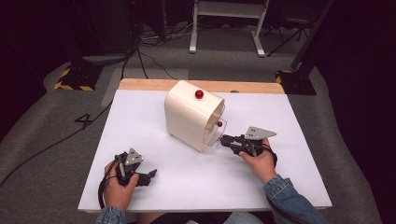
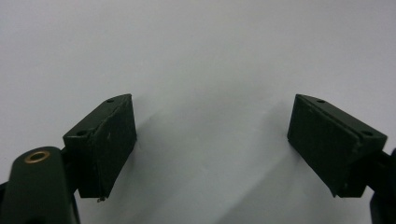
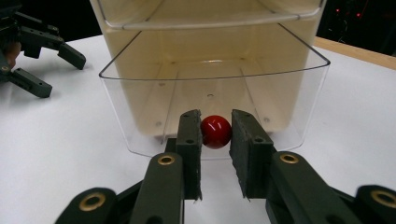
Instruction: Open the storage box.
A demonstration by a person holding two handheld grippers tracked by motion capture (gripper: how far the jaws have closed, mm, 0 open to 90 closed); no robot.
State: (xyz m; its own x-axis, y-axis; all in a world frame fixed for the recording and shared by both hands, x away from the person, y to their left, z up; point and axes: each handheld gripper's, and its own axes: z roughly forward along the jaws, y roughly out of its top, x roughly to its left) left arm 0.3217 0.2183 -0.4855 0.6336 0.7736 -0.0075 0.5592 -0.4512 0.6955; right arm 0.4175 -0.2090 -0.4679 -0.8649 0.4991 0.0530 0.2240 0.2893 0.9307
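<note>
A cream box (image 1: 189, 119) with a rounded top stands mid-table, with a red knob (image 1: 199, 94) on top. Its clear curved door (image 3: 212, 88) hangs open toward me and shows an empty cream inside. A second red knob (image 3: 216, 131) on that door sits between the pads of my right gripper (image 3: 216, 140), which is shut on it. From above, the right gripper (image 1: 224, 138) reaches in from the right to the box's open front. My left gripper (image 1: 150, 176) rests low at the front left, its jaws wide open over bare table (image 2: 212, 140).
The white table top (image 1: 140, 121) has a wooden strip (image 1: 140, 84) along its far edge. Beyond it lie grey floor, cables and stand legs (image 1: 224, 28). The left gripper (image 3: 39, 56) also shows far off in the right gripper view.
</note>
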